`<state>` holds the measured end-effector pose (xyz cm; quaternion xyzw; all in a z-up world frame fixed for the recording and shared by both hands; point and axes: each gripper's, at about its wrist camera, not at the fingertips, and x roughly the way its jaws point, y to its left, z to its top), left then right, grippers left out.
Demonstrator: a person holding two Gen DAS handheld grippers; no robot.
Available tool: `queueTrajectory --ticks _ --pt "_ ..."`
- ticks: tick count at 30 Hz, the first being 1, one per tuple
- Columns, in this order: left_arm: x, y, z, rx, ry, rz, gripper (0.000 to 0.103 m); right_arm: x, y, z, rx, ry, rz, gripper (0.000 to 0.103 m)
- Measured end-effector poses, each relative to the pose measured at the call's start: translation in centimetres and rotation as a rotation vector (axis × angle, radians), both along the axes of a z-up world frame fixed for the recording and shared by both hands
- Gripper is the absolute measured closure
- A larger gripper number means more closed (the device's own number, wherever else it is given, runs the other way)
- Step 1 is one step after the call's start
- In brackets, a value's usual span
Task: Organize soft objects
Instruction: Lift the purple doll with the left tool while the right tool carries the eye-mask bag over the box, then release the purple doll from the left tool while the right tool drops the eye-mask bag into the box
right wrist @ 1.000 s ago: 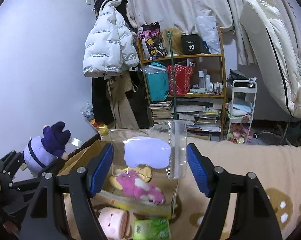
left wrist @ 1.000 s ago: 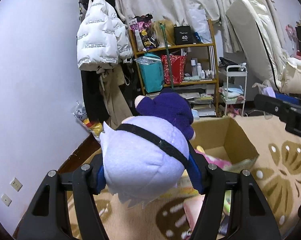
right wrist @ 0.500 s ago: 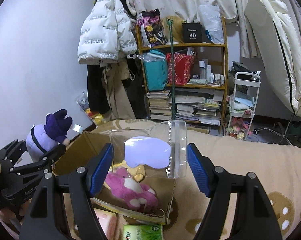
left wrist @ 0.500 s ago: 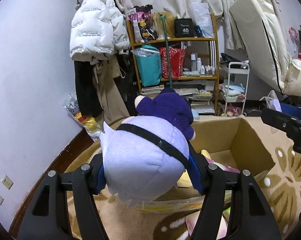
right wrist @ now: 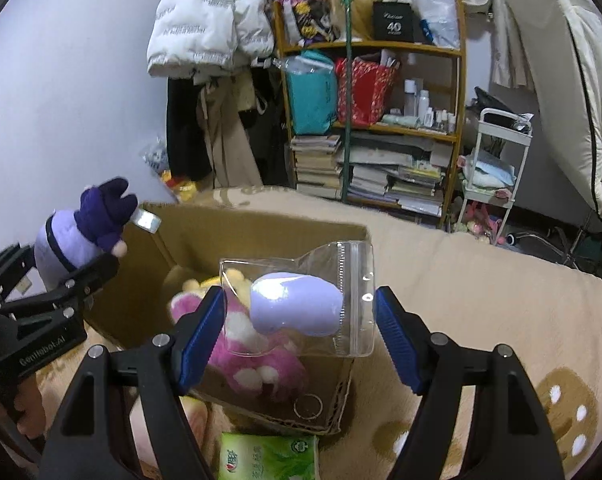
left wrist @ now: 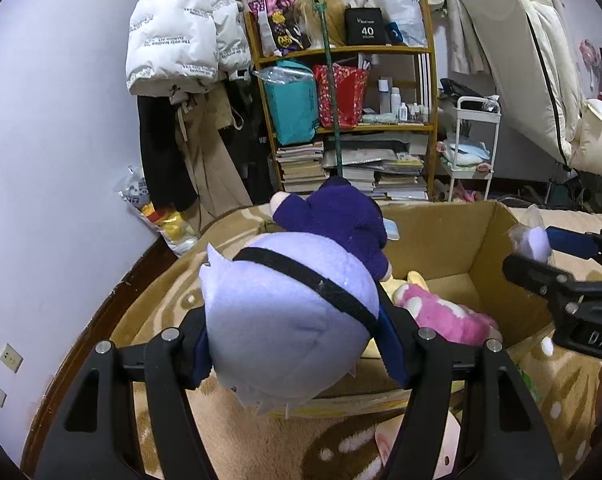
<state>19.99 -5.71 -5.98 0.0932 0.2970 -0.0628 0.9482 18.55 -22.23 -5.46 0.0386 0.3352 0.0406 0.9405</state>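
My left gripper (left wrist: 297,344) is shut on a lavender plush toy (left wrist: 289,320) with a dark purple head and a black strap, held just in front of the open cardboard box (left wrist: 437,240). The same toy (right wrist: 81,236) shows at the left of the right wrist view, over the box's left corner. My right gripper (right wrist: 299,314) is shut on a clear zip bag (right wrist: 353,304) with a lavender soft pad (right wrist: 293,304) inside, hanging above the box (right wrist: 261,240). A pink plush (right wrist: 253,360) and a yellow one (right wrist: 237,280) lie in the box.
The box stands on a beige patterned blanket (right wrist: 461,280). A green tissue pack (right wrist: 269,456) and a pink round cushion (left wrist: 417,444) lie in front of it. Behind are a wooden shelf with books (left wrist: 353,168), a white cart (left wrist: 473,148), hanging coats (left wrist: 181,40) and the wall at left.
Both grippers have come down and closer to the box, each still holding its thing. The box's inside and the pink plush show more fully now.
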Motion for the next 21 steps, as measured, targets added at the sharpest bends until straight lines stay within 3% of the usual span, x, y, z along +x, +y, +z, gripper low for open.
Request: queueTrajectory --ticks 6,9,18,21 --pt "-0.1 0.2 0.1 -0.009 0.018 0.008 0.034 0.0 0.5 -0.4 -0.025 0.021 0.022 0.022" --pt "-0.6 0.4 0.6 -0.020 -0.009 0.004 0.023 -0.2 0.6 -0.3 -0.026 0.023 0.032 0.022" --pt "-1.7 0.4 1.7 0.005 -0.035 0.010 0.021 -1.0 0.5 0.8 0.024 0.006 0.069 0.021" --pt "-2.2 0.6 2.1 0.000 -0.032 0.017 0.013 -1.6 0.9 1.2 0.028 -0.005 0.079 0.013"
